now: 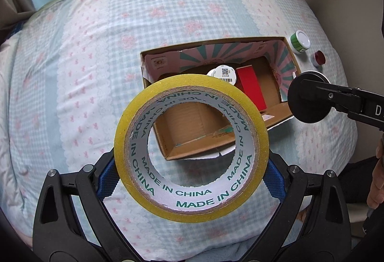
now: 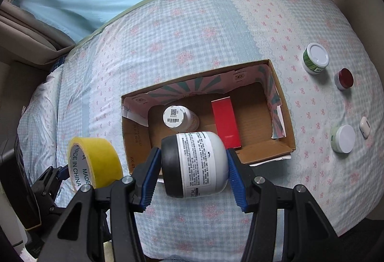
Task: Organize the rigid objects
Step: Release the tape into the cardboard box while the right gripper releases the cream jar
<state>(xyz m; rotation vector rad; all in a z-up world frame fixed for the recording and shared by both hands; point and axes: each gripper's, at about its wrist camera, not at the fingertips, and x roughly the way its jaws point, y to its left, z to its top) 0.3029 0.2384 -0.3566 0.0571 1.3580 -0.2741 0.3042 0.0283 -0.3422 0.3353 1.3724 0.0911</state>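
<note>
I am clamping a yellow tape roll point(image 1: 191, 148) in my left gripper point(image 1: 191, 180), its blue pads pressing both sides, with the roll standing on edge above the bedspread point(image 1: 72, 70). My right gripper point(image 2: 194, 163) is squeezing a white jar with a black lid point(image 2: 194, 163) lying sideways, just short of the cardboard box's point(image 2: 284, 118) near rim at 12 o'clock. Inside the box a white bottle with a barcode cap point(image 2: 178, 118) is sitting left and a red carton point(image 2: 225, 120) is lying mid-floor, leaving bare floor toward the right wall. Only the right wrist view is showing a white-lidded tub point(image 2: 343, 138) and a white earbud case point(image 2: 364, 127) at 2 o'clock. Farther out, both views are showing a green jar with a white lid point(image 2: 315, 58) and a small red-lidded jar point(image 2: 344, 78), well apart from the box.
</note>
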